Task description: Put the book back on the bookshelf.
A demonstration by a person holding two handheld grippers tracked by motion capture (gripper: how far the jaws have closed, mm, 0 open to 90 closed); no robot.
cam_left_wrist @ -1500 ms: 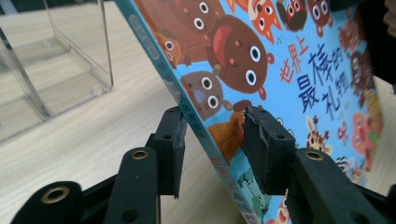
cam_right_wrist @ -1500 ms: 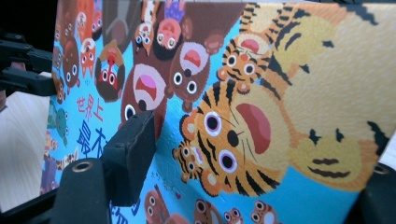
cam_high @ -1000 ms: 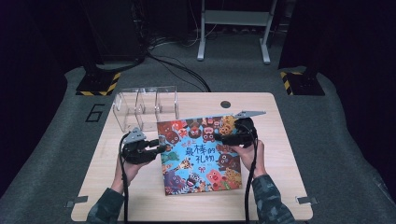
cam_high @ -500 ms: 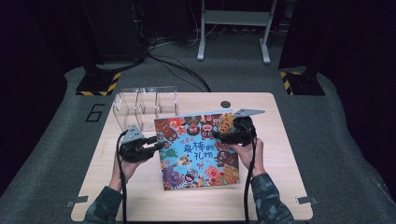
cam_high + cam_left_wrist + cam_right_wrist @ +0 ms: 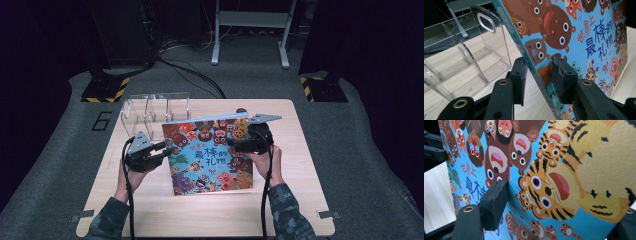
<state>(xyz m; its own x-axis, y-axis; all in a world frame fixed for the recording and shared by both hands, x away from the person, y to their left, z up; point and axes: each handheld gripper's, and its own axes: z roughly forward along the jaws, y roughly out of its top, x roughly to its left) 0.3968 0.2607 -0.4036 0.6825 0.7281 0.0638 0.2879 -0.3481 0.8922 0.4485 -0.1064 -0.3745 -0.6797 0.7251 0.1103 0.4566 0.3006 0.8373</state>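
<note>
Picture book [image 5: 210, 155] tilted up off table [image 5: 200, 215]; left gripper [image 5: 536, 75] closing, pinching spine edge; right gripper [image 5: 245, 142] clamps opposite edge; left gripper view adds clear acrylic organizer [image 5: 461, 57] behind.

Your left tool [image 5: 536, 75]: jaws have just been closing, astride the book's edge.
Book [image 5: 579, 37]: tilted, cover facing right.
Rack [image 5: 469, 55]: clear, left on tabletop [image 5: 534, 100].

My book [image 5: 210, 155] has a sky-blue cover crowded with brown bears, striped orange tigers and dark blue lettering; my gripper [image 5: 536, 75] is matt black; the rack [image 5: 150, 107] is clear; the tabletop [image 5: 290, 210] is pale wood-grain.
</note>
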